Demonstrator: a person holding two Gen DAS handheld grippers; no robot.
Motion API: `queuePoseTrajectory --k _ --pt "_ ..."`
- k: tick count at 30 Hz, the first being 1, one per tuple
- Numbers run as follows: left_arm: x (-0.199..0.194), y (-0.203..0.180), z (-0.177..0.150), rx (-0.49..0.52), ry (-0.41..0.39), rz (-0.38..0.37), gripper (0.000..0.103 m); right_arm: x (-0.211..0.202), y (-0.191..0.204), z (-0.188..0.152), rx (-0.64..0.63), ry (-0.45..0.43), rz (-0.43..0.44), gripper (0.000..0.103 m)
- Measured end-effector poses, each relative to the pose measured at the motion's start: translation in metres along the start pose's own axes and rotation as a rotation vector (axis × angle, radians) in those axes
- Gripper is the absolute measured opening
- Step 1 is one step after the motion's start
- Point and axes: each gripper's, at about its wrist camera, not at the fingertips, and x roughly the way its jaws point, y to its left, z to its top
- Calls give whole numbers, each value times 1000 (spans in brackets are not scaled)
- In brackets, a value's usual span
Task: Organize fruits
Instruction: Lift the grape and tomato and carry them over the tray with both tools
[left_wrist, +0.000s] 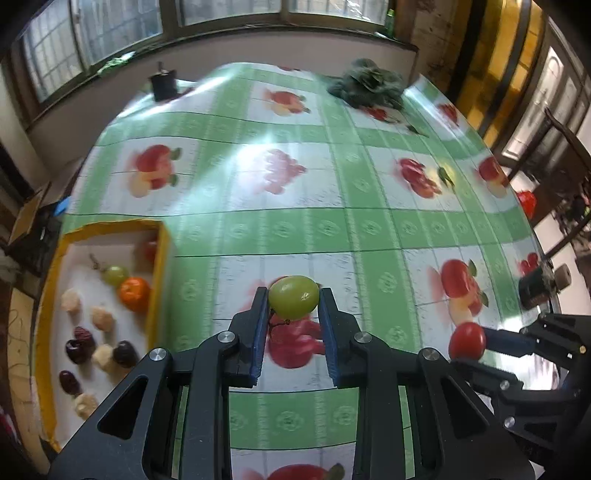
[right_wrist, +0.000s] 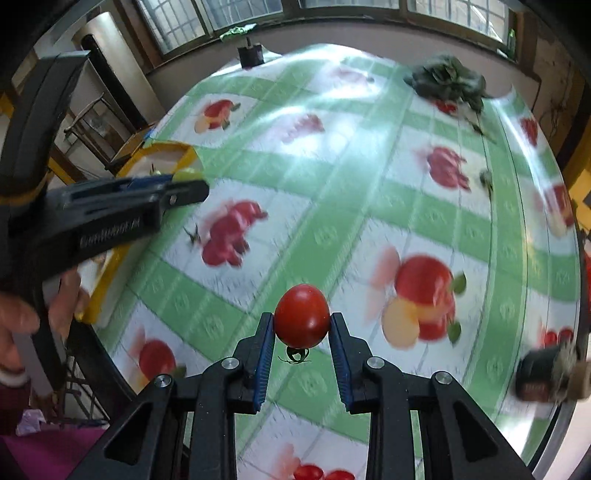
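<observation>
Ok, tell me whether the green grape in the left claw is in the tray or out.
Out. The green grape is pinched in the left claw over the tablecloth, right of the yellow-rimmed tray.

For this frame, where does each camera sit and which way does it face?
Left wrist: rides the left gripper, looking down along its fingers at the held green grape, the tray and the tablecloth; the right gripper shows alongside.
Right wrist: rides the right gripper, looking down at the held cherry tomato; the left gripper and a hand show.
Shared: both grippers, both fruits, tray, tablecloth, dark leafy greens.
</observation>
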Motion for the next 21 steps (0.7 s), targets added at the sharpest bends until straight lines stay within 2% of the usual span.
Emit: queuePoseTrajectory --k 11,21 --pt "-11 51 -12 -126 -5 109 26 27 45 49 -55 -20 20 29" --pt "-21 95 -27 -235 -14 194 26 46 96 78 -175 -5 77 29"
